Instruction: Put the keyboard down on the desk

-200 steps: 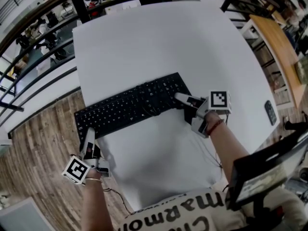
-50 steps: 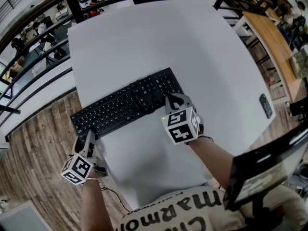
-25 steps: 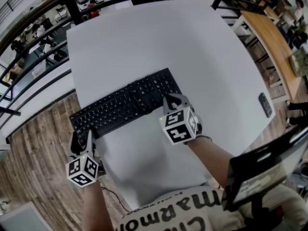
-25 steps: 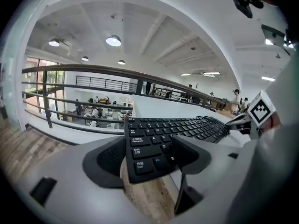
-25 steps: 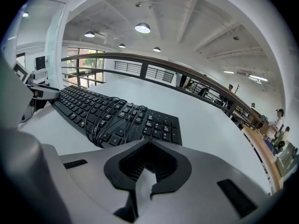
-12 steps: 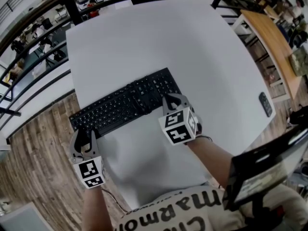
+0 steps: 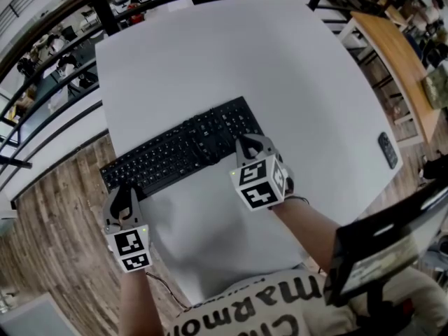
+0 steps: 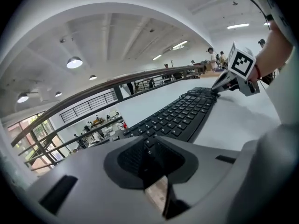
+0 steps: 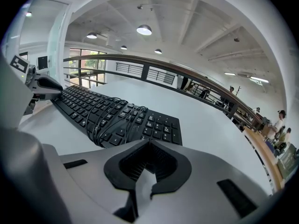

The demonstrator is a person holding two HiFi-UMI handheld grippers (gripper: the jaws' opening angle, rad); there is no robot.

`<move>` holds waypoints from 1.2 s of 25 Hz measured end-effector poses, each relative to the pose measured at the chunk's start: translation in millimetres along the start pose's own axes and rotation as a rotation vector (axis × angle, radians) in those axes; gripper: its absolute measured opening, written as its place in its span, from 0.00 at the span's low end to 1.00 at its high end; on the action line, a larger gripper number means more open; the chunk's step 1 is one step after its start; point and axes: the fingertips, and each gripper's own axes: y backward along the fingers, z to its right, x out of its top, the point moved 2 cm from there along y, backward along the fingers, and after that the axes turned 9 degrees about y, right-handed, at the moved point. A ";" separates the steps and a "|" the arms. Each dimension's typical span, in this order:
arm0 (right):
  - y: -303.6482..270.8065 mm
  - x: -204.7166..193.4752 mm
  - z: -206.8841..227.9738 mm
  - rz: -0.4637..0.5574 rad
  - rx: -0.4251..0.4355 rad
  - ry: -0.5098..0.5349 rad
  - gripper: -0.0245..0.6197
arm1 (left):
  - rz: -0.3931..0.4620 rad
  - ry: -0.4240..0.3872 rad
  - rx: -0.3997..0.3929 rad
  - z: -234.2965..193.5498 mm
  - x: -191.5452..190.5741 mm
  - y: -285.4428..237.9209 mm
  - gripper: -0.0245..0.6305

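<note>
At the keyboard (image 7: pixel 182 152) end, left claw (image 7: pixel 122 196), jaws just closing, grips it half-hidden; right claw (image 7: pixel 252 144) pinched together.

Left gripper (image 7: pixel 122 193): lower left of the head view, marker cube toward the bottom edge, left forearm (image 7: pixel 136 303) coming straight up from the bottom. Pitched down. Jaws have just been closing and are now a narrow gap with the keyboard (image 8: pixel 180 118) end corner in it; can't tell if the pads bite.
Right gripper (image 7: pixel 250 144): frame centre, cube facing the camera, right forearm (image 7: pixel 315 229) running in from the lower right. Pitched down, jaws fully together, nothing between them.
</note>
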 end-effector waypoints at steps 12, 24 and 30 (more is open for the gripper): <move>1.6 -1.0 -2.1 0.008 0.011 -0.009 0.10 | 0.010 -0.012 0.030 -6.5 7.6 21.7 0.04; -0.4 -4.0 1.4 0.030 0.022 -0.031 0.10 | 0.152 0.307 -0.117 46.2 72.7 84.9 0.04; 0.4 -2.5 -1.3 0.045 0.016 0.064 0.10 | 0.166 0.431 -0.156 58.2 72.9 110.4 0.04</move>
